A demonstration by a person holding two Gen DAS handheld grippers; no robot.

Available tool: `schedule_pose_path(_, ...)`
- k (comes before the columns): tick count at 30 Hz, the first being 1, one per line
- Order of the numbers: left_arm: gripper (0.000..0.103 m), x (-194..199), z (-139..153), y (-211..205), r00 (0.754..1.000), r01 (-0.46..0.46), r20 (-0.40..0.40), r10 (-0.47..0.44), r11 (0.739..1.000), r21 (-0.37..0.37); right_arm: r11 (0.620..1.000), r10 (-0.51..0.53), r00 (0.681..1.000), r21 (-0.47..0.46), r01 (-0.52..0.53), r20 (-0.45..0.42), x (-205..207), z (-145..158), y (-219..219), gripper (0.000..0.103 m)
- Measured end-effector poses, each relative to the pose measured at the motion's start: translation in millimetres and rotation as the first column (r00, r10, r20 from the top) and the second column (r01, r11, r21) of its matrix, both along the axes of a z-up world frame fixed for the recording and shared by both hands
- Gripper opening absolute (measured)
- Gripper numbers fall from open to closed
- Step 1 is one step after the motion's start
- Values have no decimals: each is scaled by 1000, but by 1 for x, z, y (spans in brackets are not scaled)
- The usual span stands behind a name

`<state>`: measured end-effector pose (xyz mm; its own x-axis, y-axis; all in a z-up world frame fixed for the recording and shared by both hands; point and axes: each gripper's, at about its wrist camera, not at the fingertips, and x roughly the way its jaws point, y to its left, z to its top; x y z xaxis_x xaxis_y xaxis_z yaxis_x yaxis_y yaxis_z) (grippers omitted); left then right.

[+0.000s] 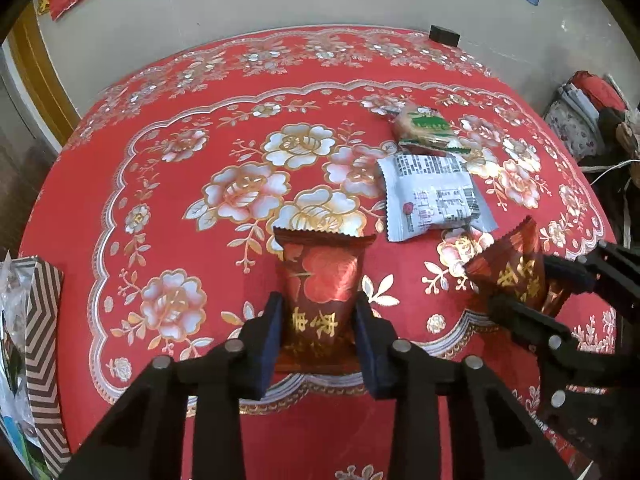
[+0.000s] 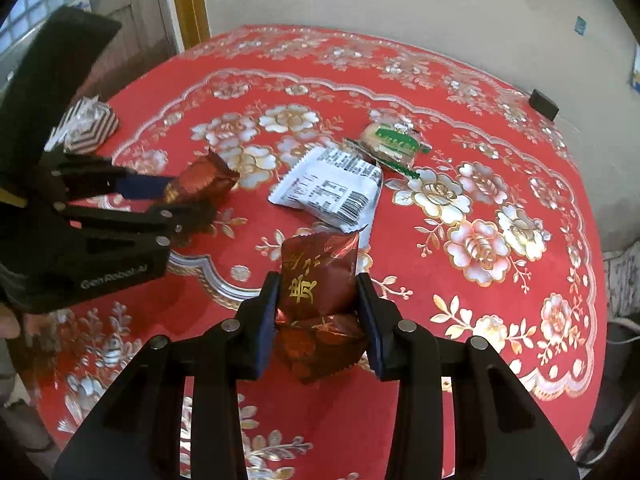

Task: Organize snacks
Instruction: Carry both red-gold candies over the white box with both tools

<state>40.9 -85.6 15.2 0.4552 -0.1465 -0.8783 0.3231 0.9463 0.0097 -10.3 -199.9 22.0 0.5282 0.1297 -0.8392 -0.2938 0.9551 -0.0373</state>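
My left gripper (image 1: 318, 312) is shut on a dark red snack packet with gold characters (image 1: 322, 280), held above the red flowered tablecloth (image 1: 200, 320). My right gripper (image 2: 318, 304) is shut on a second dark red packet (image 2: 316, 276). Each gripper with its packet also shows in the other view: the right gripper (image 1: 532, 284) at the right edge, the left gripper (image 2: 176, 196) at the left. A white-grey packet (image 1: 432, 196) (image 2: 332, 192) and a green-labelled biscuit packet (image 1: 426, 126) (image 2: 394, 142) lie on the cloth beyond them.
A brown-and-white striped box (image 1: 42, 320) (image 2: 86, 130) holding wrapped items stands at the table's left edge. A small black block (image 1: 443, 35) (image 2: 543, 104) sits at the far edge by the wall. A cluttered chair (image 1: 588, 120) stands to the right of the table.
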Motion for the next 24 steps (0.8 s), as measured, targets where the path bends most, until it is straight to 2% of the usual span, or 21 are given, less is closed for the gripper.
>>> schedule_pose_path(13,34,-19,18,32,997,-47,64,48,999,-24,996,-3,1000,92,1,27,-15,4,23,36)
schedule_pose_path(24,34,-32,31,80,985,-128,110,130,992,-21,990,53,998,127,-58,43,-11,9,74,36)
